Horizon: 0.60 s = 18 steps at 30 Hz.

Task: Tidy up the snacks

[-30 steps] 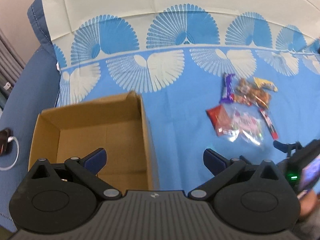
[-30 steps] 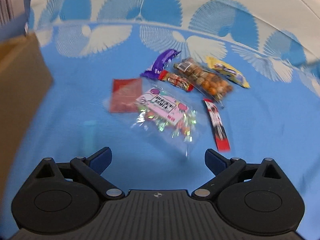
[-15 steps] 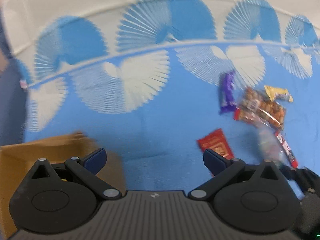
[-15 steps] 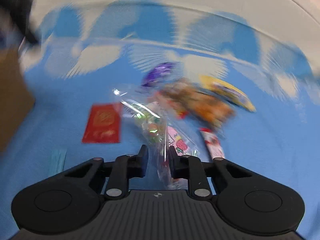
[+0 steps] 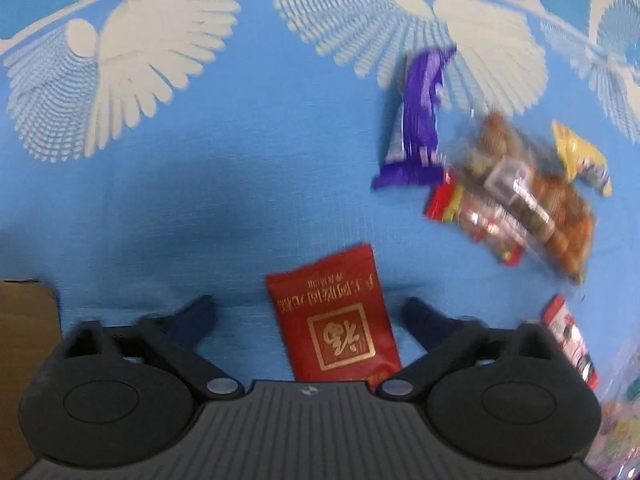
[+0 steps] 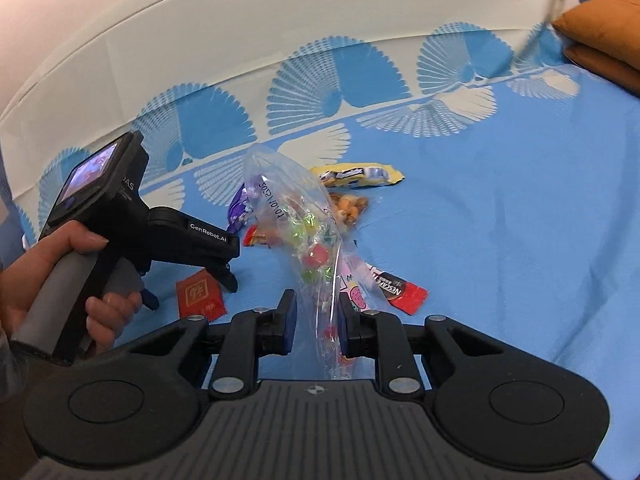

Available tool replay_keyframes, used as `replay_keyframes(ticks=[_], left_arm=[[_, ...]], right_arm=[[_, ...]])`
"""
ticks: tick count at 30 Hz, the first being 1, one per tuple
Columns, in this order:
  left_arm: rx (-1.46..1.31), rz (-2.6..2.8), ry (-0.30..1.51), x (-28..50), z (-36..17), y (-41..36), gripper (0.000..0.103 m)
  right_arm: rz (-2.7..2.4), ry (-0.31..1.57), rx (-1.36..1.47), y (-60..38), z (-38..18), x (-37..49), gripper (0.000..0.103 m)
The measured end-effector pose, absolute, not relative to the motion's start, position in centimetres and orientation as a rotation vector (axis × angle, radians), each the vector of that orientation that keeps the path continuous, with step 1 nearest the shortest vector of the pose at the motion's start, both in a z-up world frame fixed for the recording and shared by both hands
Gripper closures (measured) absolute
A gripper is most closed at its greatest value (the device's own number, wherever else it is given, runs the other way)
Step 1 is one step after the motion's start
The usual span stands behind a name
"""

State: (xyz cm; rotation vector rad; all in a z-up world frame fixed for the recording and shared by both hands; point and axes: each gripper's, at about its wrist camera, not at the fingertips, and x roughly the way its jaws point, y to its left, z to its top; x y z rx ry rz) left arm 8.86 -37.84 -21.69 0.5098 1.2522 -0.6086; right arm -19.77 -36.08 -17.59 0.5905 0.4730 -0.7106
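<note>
Your left gripper (image 5: 308, 316) points down over the red packet (image 5: 336, 324); its jaws, just closing, straddle it without touching. Your right gripper (image 6: 316, 320) pinches the clear candy bag (image 6: 304, 236), raised off the blue cloth (image 6: 500, 220) near the snack pile (image 5: 508, 200).

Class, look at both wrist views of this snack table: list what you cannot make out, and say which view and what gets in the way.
- Cardboard box: left wrist view, cut by the left edge; its inside is unseen.
- Red packet: its near end is hidden behind the left gripper body.
- Nut bag: left wrist view, blurred; label unreadable.
- Purple wrapper: right wrist view, mostly hidden behind the clear candy bag in the right gripper.
</note>
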Motion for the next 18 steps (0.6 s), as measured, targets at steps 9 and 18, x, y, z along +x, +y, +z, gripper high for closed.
replay_keyframes(ticks=[9, 18], left_arm=[[0.51, -0.634, 1.12, 7.2, -15.9, -33.6, 0.056], [0.423, -0.744, 0.953, 3.6, -4.4, -24.6, 0.055]], right_arm=[[-0.759, 0.453, 0.66, -35.3, -16.6, -21.0, 0.081], [-0.729, 0.389, 0.638, -31.2, -10.9, -22.6, 0.081]])
